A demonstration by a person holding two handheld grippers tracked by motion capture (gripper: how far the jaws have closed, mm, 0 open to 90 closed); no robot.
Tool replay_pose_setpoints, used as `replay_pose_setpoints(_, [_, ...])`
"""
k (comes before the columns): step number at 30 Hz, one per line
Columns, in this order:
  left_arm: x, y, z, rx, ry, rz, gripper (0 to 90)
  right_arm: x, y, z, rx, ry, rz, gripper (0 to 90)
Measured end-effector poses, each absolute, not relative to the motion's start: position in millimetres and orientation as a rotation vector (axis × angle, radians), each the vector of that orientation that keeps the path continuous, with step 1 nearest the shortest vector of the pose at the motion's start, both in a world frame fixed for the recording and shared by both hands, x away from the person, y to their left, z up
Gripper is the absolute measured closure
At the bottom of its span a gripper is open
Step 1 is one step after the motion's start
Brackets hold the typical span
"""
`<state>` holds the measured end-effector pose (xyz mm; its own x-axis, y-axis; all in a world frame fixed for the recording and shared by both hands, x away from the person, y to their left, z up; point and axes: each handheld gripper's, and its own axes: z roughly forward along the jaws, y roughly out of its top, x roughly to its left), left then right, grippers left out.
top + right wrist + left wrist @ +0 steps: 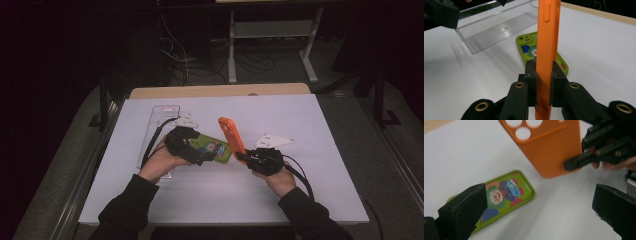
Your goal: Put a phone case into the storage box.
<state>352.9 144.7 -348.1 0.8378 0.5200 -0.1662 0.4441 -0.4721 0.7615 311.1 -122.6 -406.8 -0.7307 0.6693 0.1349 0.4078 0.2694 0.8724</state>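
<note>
Right gripper [544, 82]: black fingers [531, 75] clamped on the lower end of the orange silicone phone case [546, 45], held edge-on and upright above the white worktop [599, 50]. Grip covers a short stretch of one end only. Case: matte, soft-looking, round camera cut-outs at the far end, moulded side button.

Left gripper [539, 207]: fingers wide apart, nothing between them, hovering above the green cartoon-print phone case [506, 195], which lies flat on the worktop. Clear plastic tray [499, 27] beyond, empty.

Risks, judged: orange case may flex or pivot in the narrow grip and slip out; left fingers may skid on the flat green case and push it rather than lift it.
</note>
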Motion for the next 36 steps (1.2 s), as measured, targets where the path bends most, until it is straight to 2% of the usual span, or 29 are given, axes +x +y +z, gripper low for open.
replay_pose_setpoints(17, [368.6,128.9,-335.6,2.031,0.714,0.086,0.0,305.2,-115.3,-403.0,0.962,2.249,1.513,78.4])
replay_pose_setpoints(36, [374.4,108.3,-339.7,2.007,0.702,0.056,0.0,300.8,-108.6,-400.3,0.925,2.247,1.554,78.4])
